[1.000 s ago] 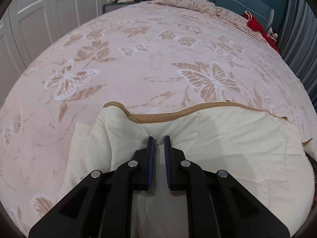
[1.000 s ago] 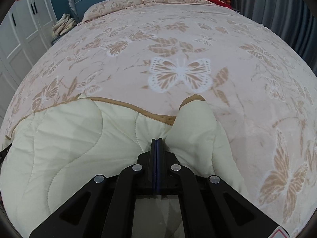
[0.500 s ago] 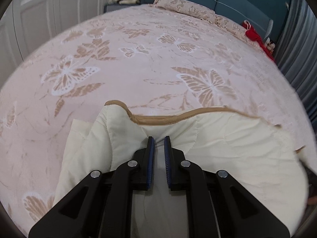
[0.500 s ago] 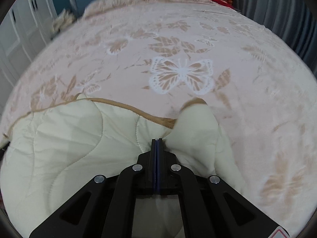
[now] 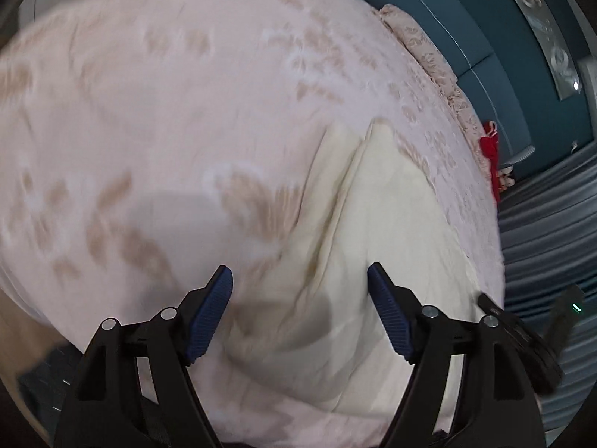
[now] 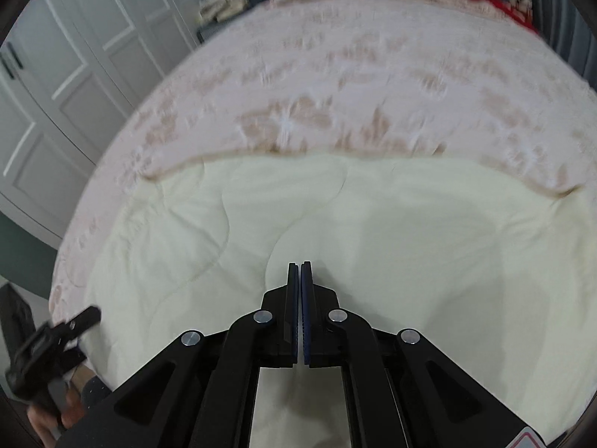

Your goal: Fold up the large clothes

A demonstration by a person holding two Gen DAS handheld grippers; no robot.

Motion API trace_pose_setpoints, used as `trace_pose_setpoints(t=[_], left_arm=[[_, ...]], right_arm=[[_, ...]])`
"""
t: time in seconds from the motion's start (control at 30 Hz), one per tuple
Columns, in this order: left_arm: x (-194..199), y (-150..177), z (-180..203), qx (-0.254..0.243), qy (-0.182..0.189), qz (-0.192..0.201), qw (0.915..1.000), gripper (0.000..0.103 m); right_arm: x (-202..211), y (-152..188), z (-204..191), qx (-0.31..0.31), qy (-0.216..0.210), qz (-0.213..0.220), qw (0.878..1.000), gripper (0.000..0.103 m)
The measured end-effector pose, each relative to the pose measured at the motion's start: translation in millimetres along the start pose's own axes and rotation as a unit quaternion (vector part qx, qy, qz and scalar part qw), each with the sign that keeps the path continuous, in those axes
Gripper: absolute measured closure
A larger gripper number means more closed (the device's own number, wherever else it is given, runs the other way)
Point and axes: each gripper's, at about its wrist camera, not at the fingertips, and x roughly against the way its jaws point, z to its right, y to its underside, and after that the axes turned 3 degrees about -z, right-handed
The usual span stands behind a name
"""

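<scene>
Two views, and the left wrist came first: the left gripper [image 5: 300, 313] had just been opening, its blue fingers [image 5: 209, 317] stood wide apart, and nothing was pinched between them. The cream quilted garment [image 5: 373, 231] lay on the bed [image 5: 149, 93] ahead and to the right of those fingers, its long fold running away toward the teal headboard [image 5: 447, 48]. The right gripper [image 5: 522, 339] showed at the right edge, just off the cloth. Nothing stood in the way; a red cloth [image 5: 490, 149] sat well apart by the pillows.

Over in the right wrist view, the right gripper [image 6: 300, 310] was closed, fingers together, hovering over the garment [image 6: 335, 231], no cloth visibly caught. The garment spread crosswise, tan hem [image 6: 298, 155] on the far side. The left gripper [image 6: 52, 339] hung at the cloth's left edge, so each hand looked close to its own end.
</scene>
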Motion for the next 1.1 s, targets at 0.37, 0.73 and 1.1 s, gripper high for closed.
trace_pose_setpoints(t=[0.37, 0.73, 1.1], left_arm=[[-9.2, 13.5, 35.6, -0.044, 0.033, -0.007, 0.9985, 0.033], [67.3, 42.3, 134.6, -0.184, 0.044, 0.054, 0.9805, 0.069], [82.8, 115.9, 229.2, -0.326, 0.031, 0.068, 0.9423, 0.07]], right_arm=[[-42.9, 25.1, 4.7, -0.003, 0.014, 0.003, 1.0, 0.103], [46.1, 59.0, 40.2, -0.05, -0.064, 0.056, 0.995, 0.103], [31.8, 142.9, 72.9, -0.102, -0.127, 0.016, 0.987, 0.103]])
